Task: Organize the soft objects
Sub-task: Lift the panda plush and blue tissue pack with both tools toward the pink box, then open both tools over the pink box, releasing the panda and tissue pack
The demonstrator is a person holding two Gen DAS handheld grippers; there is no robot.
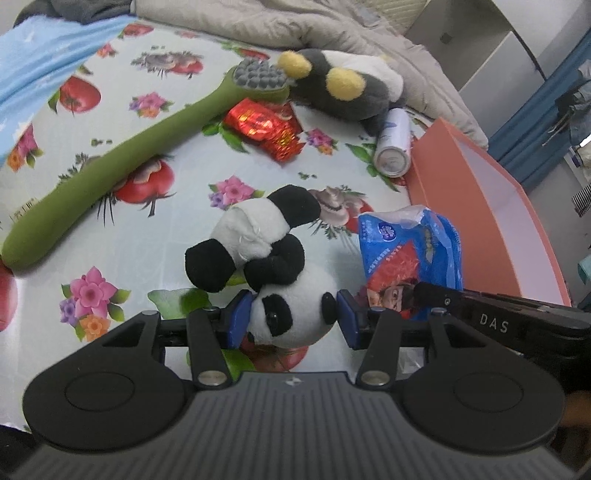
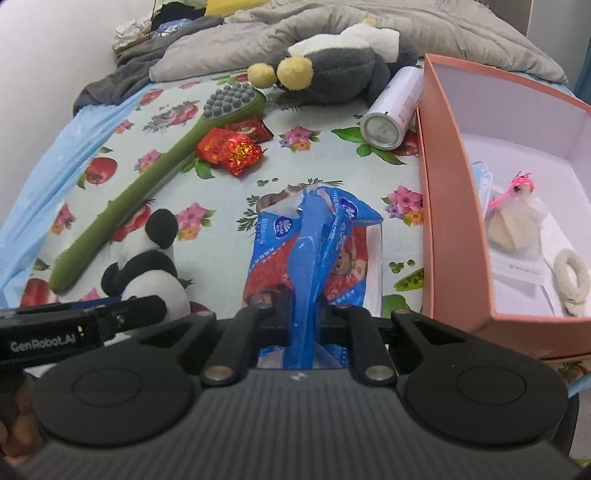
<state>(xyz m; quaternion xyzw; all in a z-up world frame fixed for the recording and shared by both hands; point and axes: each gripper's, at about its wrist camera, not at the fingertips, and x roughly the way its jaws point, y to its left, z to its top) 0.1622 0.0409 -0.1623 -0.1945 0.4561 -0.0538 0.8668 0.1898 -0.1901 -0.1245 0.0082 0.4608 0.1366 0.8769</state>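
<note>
"DAS" on right tongs [image 1: 495,325], "GenRobot.AI" on left tongs [image 2: 44,345]

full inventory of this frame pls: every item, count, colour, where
panda plush: 1, black and white, bedsheet centre, head between left tongs
tissue pack: 1, blue and red, beside box, pinched by right tongs
massage brush: 1, green, grey nubs, left of panda
foil packets: 2, red, by brush head
penguin-like plush: 1, grey, white, yellow, far end
can: 1, white, lying by box
box: 1, salmon, right; holds small items
quilt: 1, beige, far end
left tongs: on panda head
right tongs: shut on pack
</note>
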